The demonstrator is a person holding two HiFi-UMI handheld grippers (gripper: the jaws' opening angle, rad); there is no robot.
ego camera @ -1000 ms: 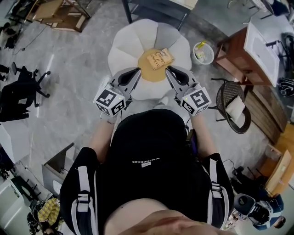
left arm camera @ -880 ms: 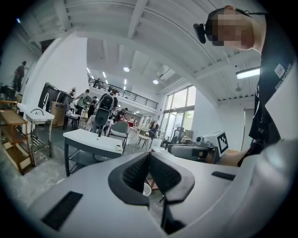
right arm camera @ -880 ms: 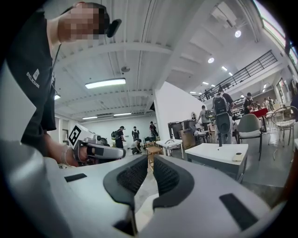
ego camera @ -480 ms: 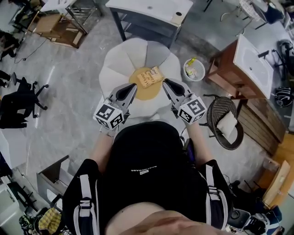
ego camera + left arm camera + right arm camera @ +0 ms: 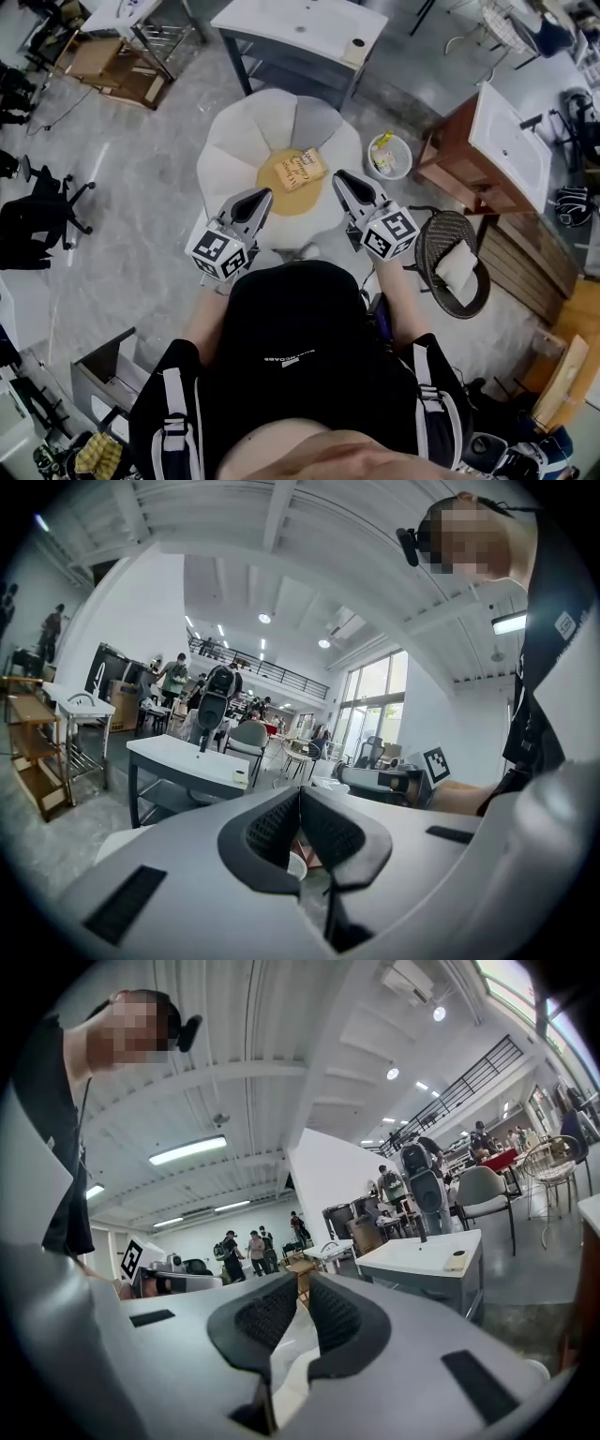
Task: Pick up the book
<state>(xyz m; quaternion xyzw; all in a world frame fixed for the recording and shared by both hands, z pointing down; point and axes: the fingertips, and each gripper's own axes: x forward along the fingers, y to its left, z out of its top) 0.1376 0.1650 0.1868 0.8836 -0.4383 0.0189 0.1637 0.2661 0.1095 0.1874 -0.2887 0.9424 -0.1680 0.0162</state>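
The book [image 5: 302,169], tan with dark lettering, lies flat on the yellow centre of a white petal-shaped table [image 5: 239,141]. In the head view both grippers are held short of it, on the person's side. My left gripper [image 5: 260,195] sits at the table's near-left edge, and my right gripper [image 5: 339,177] at the near-right, just right of the yellow disc. Neither touches the book. In the left gripper view the jaws [image 5: 300,794] meet at the tips with nothing between them. The right gripper view shows its jaws [image 5: 305,1283] shut and empty too.
A small white bin [image 5: 386,155] stands right of the table. A wicker chair [image 5: 457,262] with a white cushion is at the right, a wooden cabinet with a sink [image 5: 497,141] beyond it. A white desk [image 5: 300,23] stands behind the table, a black office chair [image 5: 37,220] far left.
Both grippers have drawn back from beside the yellow centre towards the person. The book now lies farther ahead of the tips. Both jaws stayed shut.
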